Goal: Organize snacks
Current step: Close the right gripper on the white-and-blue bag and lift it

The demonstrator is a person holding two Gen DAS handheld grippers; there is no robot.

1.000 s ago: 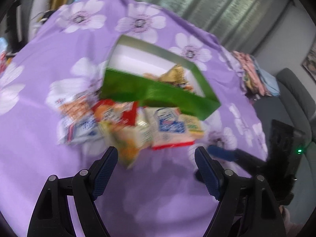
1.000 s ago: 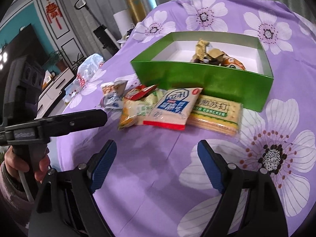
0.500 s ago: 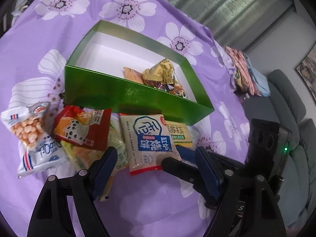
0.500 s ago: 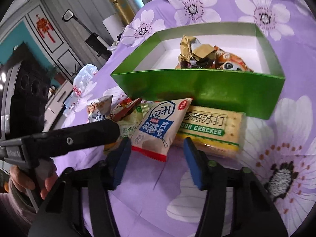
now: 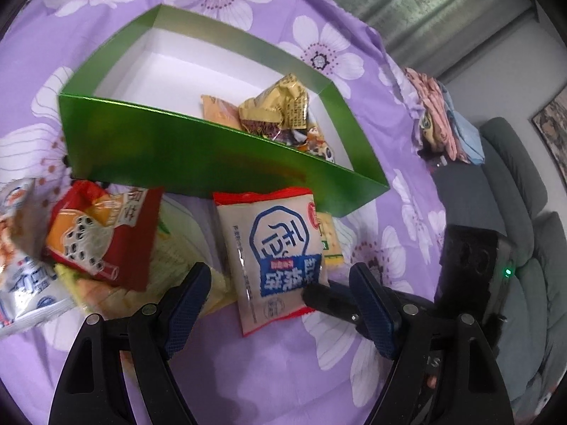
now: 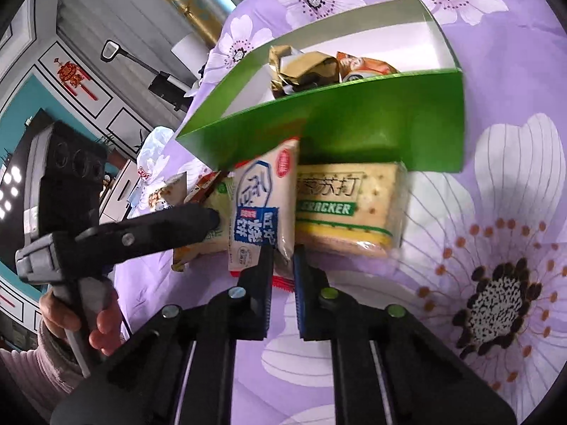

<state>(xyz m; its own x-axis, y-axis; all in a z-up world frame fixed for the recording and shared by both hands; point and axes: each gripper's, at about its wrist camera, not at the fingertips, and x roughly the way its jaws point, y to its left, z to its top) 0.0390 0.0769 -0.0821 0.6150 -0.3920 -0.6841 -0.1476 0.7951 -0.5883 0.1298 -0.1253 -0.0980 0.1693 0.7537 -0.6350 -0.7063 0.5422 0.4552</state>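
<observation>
A green box with a white inside holds a few wrapped snacks. In front of it lie a white-and-blue packet, a cracker pack, a red milk-tea packet and a white bag. My right gripper is shut on the near edge of the white-and-blue packet; it also shows in the left wrist view. My left gripper is open and empty, straddling that packet; it also shows in the right wrist view.
The table wears a purple flowered cloth. A grey sofa and a pile of clothes are at the right. A yellow-green packet lies under the red one.
Both grippers moved closer to the snacks. My right gripper's fingers closed from wide open onto the white-and-blue packet's near edge. My left gripper stayed open.
</observation>
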